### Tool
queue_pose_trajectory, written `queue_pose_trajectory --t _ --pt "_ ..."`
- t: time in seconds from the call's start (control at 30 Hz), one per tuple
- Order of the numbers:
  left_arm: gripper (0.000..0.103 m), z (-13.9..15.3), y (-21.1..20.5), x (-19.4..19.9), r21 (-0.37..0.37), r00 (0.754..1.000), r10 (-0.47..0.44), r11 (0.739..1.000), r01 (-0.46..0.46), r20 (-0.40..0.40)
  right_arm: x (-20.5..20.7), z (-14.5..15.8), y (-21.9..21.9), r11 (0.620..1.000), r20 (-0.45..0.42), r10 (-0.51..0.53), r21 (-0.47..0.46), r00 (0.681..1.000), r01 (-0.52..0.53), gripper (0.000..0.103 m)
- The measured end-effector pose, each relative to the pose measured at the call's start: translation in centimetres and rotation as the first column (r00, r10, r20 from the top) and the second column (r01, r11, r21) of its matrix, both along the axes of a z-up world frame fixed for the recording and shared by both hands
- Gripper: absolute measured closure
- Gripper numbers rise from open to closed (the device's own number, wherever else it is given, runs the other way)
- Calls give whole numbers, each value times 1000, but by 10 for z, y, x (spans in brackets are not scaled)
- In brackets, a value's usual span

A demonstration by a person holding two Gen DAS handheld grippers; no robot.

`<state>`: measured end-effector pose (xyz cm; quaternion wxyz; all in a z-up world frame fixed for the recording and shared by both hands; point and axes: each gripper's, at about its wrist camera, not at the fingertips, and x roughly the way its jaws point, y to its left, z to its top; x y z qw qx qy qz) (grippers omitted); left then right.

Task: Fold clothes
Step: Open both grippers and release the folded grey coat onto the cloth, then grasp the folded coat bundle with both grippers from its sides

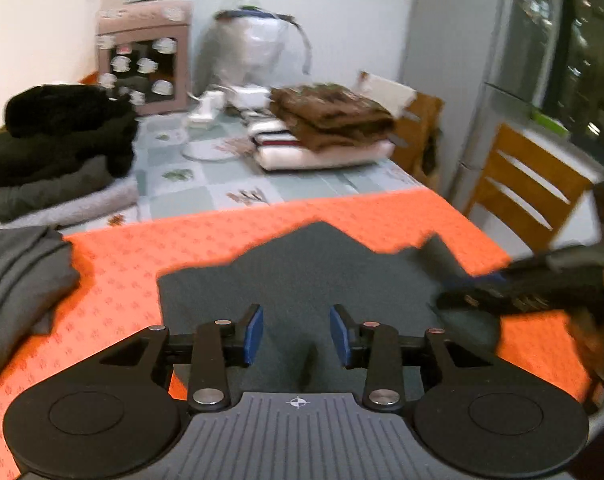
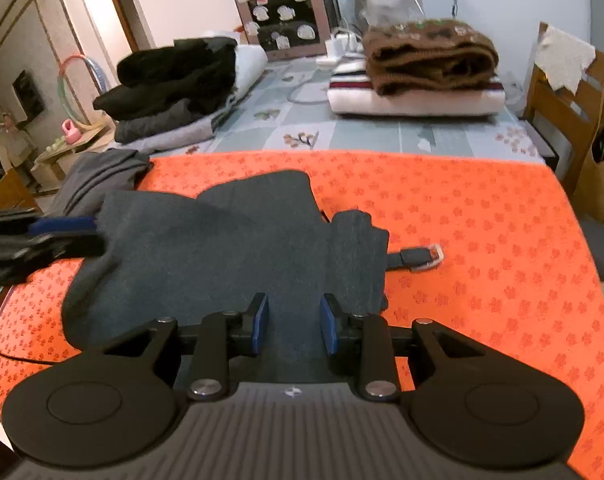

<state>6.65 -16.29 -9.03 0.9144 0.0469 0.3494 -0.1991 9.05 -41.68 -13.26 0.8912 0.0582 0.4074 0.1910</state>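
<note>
The dark grey garment [image 2: 230, 248] lies centred on the orange mat [image 2: 481, 240], its near edge hidden behind both grippers. One strap with a buckle [image 2: 419, 258] pokes out at 3 o'clock. Left gripper [image 1: 296, 336] and right gripper [image 2: 294, 324] hover with jaws partly apart, gripping nothing. Two folded stacks sit at 12 o'clock, blurred.

A dark grey cloth garment [image 2: 230, 256] lies on the orange patterned mat [image 2: 481, 232] covering the table's [image 2: 381, 136] near end; behind it sit a stack of dark folded clothes [image 2: 174, 76] left and a brown knitted sweater [image 2: 429, 56] right.
</note>
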Motion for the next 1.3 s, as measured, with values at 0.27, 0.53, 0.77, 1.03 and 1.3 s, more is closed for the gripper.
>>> queue_pose_trajectory --t 0.27,0.53,0.77,1.03,1.3 --pt "53 -45 2 -3 87 995 66 994 -60 -77 6 -24 4 1000 -32 13 5 999 -13 69" --pt "47 -30 20 -1 -9 990 109 994 -110 -91 -5 3 10 998 25 66 -23 997 -66 57" --pt "34 -2 48 -11 -143 969 158 972 -186 -189 -40 34 44 929 140 356 -156 924 -335 42" --pt "26 -7 73 -7 -226 878 274 896 -381 -393 -67 29 111 730 179 665 -360 726 -581 37" --pt "19 -14 90 -15 -312 819 319 810 -498 -478 -89 -3 158 498 143 836 -605 530 -622 37"
